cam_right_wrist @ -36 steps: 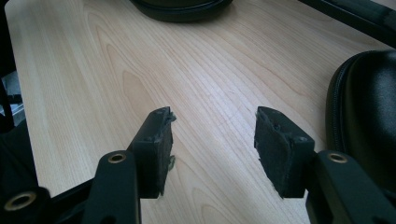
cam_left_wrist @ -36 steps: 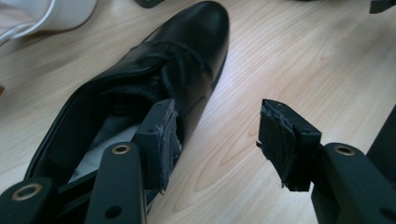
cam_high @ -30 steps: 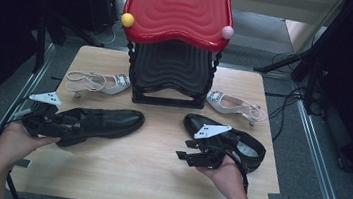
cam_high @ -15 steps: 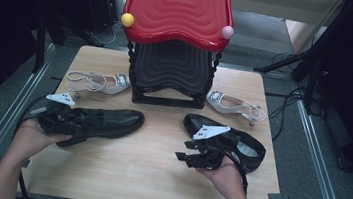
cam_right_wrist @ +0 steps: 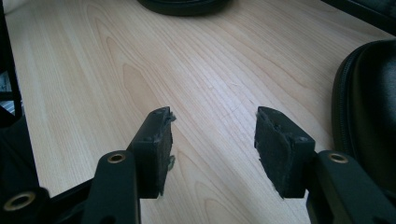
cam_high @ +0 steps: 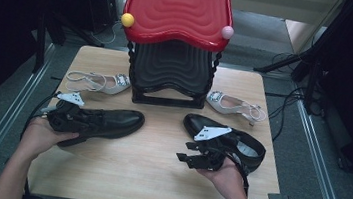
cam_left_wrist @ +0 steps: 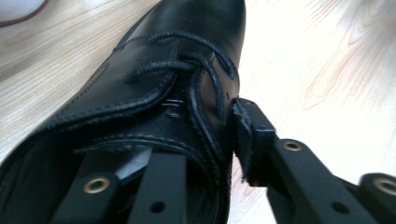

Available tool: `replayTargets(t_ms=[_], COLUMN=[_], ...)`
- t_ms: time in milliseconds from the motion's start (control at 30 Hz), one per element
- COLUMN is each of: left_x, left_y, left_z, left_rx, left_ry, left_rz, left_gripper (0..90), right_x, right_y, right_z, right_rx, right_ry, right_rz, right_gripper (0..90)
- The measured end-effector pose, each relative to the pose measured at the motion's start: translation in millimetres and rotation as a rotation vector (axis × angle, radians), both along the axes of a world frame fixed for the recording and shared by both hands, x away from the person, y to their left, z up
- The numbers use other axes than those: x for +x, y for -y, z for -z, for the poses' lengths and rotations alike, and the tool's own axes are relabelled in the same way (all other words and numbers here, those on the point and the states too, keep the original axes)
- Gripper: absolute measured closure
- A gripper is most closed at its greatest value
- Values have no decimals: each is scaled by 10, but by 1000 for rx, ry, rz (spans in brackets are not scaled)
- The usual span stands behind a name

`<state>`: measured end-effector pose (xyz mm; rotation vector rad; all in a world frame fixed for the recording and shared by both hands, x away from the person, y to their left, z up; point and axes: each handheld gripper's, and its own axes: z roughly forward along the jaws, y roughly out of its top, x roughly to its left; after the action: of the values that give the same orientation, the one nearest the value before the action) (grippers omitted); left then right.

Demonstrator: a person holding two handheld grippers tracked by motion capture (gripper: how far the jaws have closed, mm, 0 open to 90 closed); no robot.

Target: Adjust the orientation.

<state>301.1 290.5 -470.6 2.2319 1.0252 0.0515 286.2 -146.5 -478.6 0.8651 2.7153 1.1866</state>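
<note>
A black lace-up shoe (cam_high: 106,121) lies on the wooden table (cam_high: 145,176) at the left, toe pointing right. My left gripper (cam_high: 69,117) is at its heel end. In the left gripper view its jaws have just been closing on the shoe (cam_left_wrist: 154,84): one jaw is inside the opening and the other pad (cam_left_wrist: 247,135) presses the outer wall by the laces. A second black shoe (cam_high: 240,142) lies at the right. My right gripper (cam_high: 193,154) rests just left of it, open (cam_right_wrist: 212,128) over bare wood, with that shoe (cam_right_wrist: 369,107) beside it.
A shoe rack with a red wavy top (cam_high: 177,9) and a black lower shelf (cam_high: 170,73) stands at the table's back centre. Silver sandals lie on either side of it, one on the left (cam_high: 98,81) and one on the right (cam_high: 236,105). Metal rails run along both table sides.
My left hand has slid right onto the lace-up shoe's heel end and its jaws have closed on the shoe's side. The right hand has stayed still.
</note>
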Motion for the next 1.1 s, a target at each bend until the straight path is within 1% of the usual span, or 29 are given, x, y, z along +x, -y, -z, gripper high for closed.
replayTargets(t_ms=[33,100,133,200,233,267,300,367,400,433,467,567,633,667,700,733,767,800,867,900,967,1000,1067,1100], left_x=[-5,-7,-18,-28,-28,-35,-35,-47,-49,-53,-53,-43,-36,-36,-36,-30,-30,-17,-10,-10,-16,-16,-20,-17], left_y=[26,51,93,145,145,192,192,254,291,383,383,524,619,702,702,780,780,840,905,905,1039,1039,1136,1223], left_z=[-17,-34,-54,-85,-85,-126,-126,-156,-168,-190,-190,-204,-212,-221,-221,-229,-229,-233,-229,-229,-219,-219,-210,-201], left_rx=[-22,-15,-4,-14,-14,-38,-38,-59,-68,-80,-80,-93,-89,-79,-79,-83,-83,-92,-95,-95,-82,-82,-83,-79], left_ry=[-6,-8,-4,10,10,14,14,20,16,8,8,-2,-2,-1,-1,-4,-4,-10,-16,-16,-22,-22,-26,-24], left_rz=[2,-4,1,1,1,-2,-2,3,6,5,5,1,-1,-3,-3,-17,-17,-32,-39,-39,-52,-52,-71,-76], left_gripper=[797,816,822,827,828,827,828,827,827,827,827,827,827,827,827,827,827,827,827,827,827,826,825,825], right_x=[0,1,4,8,8,10,10,11,10,7,7,2,-2,-4,-4,-13,-13,-21,-29,-32,-47,-47,-61,-65], right_y=[9,11,17,23,23,29,33,36,38,42,42,55,61,72,72,82,82,95,102,107,117,117,129,140], right_z=[-4,-5,-8,-10,-10,-11,-12,-12,-13,-13,-13,-14,-16,-14,-14,-15,-15,-15,-15,-13,-13,-13,-15,-13], right_rx=[2,3,5,8,8,9,10,11,11,10,10,12,12,12,12,13,13,13,13,13,11,11,12,13], right_ry=[0,-1,-1,0,0,-1,-1,-1,-1,1,1,2,0,3,3,-1,-1,1,-1,1,1,1,2,2], right_rz=[3,6,9,11,11,13,14,14,15,16,16,22,25,26,26,33,33,36,40,39,44,44,49,51], right_gripper=[478,478,479,479,479,479,479,479,479,478,478,477,477,477,477,476,476,476,476,475,475,475,475,475])
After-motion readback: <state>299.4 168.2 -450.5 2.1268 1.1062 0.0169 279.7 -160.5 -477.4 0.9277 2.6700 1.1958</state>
